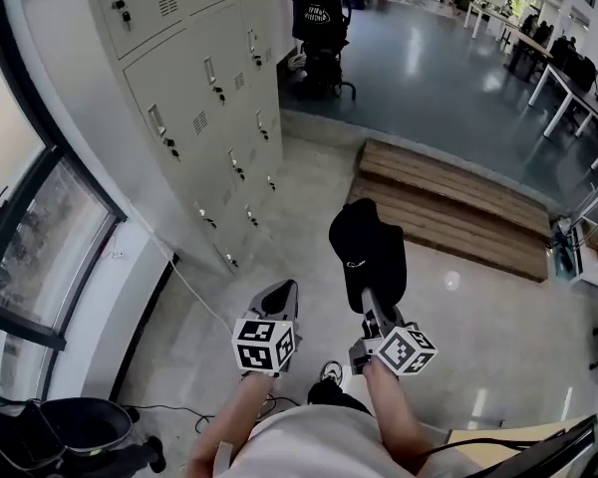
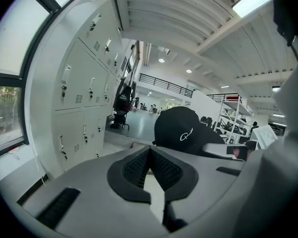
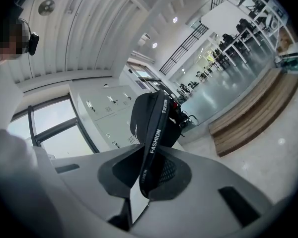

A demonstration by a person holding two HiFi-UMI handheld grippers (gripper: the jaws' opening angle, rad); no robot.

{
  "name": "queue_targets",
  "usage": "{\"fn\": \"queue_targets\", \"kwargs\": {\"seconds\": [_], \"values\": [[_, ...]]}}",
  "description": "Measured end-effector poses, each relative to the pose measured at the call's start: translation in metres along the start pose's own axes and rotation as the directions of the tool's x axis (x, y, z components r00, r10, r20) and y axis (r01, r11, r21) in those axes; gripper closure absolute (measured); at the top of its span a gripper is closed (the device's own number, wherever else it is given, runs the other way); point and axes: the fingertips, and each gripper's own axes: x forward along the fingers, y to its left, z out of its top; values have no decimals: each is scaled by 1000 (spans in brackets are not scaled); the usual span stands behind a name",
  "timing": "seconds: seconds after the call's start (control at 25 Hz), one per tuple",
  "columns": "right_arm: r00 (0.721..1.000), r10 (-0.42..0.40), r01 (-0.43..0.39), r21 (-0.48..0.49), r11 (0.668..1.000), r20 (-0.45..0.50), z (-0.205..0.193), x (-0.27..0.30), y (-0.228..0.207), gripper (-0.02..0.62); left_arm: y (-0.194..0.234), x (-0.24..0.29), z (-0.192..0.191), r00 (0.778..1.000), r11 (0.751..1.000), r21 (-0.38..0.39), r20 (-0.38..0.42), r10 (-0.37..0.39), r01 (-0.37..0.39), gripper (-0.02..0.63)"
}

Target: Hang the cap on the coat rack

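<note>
**Q:** What stood along the left side of the room?
**A:** A dark-framed window (image 1: 40,257) filled the far left. Beside it, a bank of pale grey lockers (image 1: 199,98) ran along the wall above a speckled floor (image 1: 458,317).

**Q:** And the left gripper?
**A:** The left gripper (image 1: 279,299) was held out toward the foot of the lockers. In its own view the ribbed pads (image 2: 136,167) were pressed together at their tips, with nothing caught between them.

**Q:** Where was the cap?
**A:** The black cap (image 1: 369,252) hung in the air just right of the left gripper, over the floor and out in front of the person. It was carried by the right gripper (image 1: 372,305), whose jaws were clamped on the cap's rear strap (image 3: 154,148), lettered "FASHION". The crown rose above the jaws, and the left gripper view caught a white script mark on the cap's side.

**Q:** What lay further right?
**A:** A low wooden platform (image 1: 448,202) sat on the floor beyond the cap. White tables (image 1: 568,88) stood on a darker, glossy stretch at the far right.
</note>
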Motion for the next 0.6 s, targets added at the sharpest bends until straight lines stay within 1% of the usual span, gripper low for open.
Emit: {"fn": "queue_targets", "kwargs": {"seconds": [0.4, 0.6], "values": [[999, -40, 40, 46, 998, 16, 60, 10, -92, 577, -67, 115, 15, 996, 997, 32, -49, -74, 75, 603], [999, -48, 46, 71, 996, 23, 80, 12, -119, 577, -86, 142, 15, 995, 996, 34, -66, -75, 78, 603]]}}
